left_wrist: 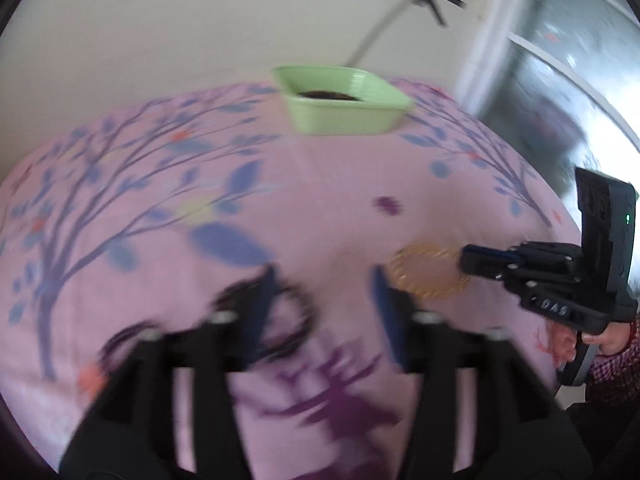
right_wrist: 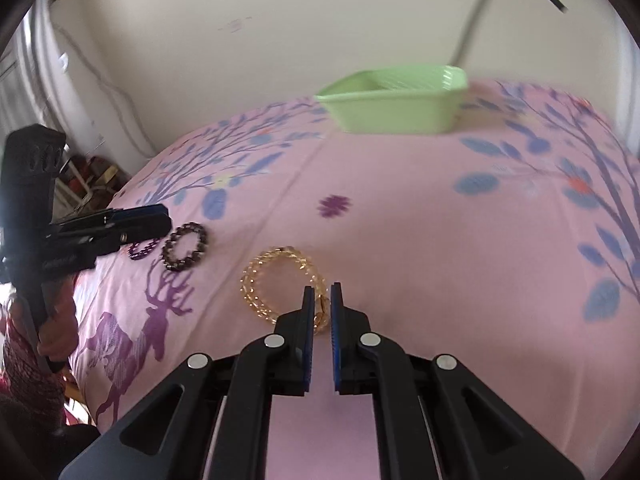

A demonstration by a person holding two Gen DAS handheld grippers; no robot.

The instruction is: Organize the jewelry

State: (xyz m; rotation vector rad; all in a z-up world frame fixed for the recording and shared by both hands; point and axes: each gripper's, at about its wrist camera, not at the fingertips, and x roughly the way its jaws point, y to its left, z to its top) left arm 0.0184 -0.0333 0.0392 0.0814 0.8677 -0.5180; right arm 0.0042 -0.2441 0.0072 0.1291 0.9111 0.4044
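The right hand-held gripper [right_wrist: 320, 294] is nearly closed, its blue pads [right_wrist: 308, 320] pinching the near edge of the yellow bead bracelet [right_wrist: 280, 280]; the rest of the ring lies flat on the pink printed cloth [right_wrist: 400, 220] (bed or desk, can't tell which). In the left wrist view the same gripper [left_wrist: 466, 258] comes in from the right w/ its tip at the bracelet [left_wrist: 428, 276], and a hand [left_wrist: 596, 340] in a red patterned sleeve grips its handle.

The left hand-held gripper [left_wrist: 324, 284] stands open at a medium gap, nothing between the fingers [left_wrist: 264, 292]. It hangs over the dark bracelet [left_wrist: 296, 312], which is blurred and half hidden behind the left finger. The right wrist view shows that gripper [right_wrist: 160, 222] at the left edge, tip just beside two small rings: a dark bead bracelet [right_wrist: 185, 246] and a purple one [right_wrist: 142, 249] partly under the gripper, both flat on the cloth near the purple deer print [right_wrist: 136, 332].

The green tray [left_wrist: 344, 108] sits at the far side of the cloth, well apart from all three bracelets. Something dark lies inside it [left_wrist: 330, 95] (too blurred to say what). Behind the tray, a thin pole [right_wrist: 468, 28] leans against the pale wall [right_wrist: 280, 20].
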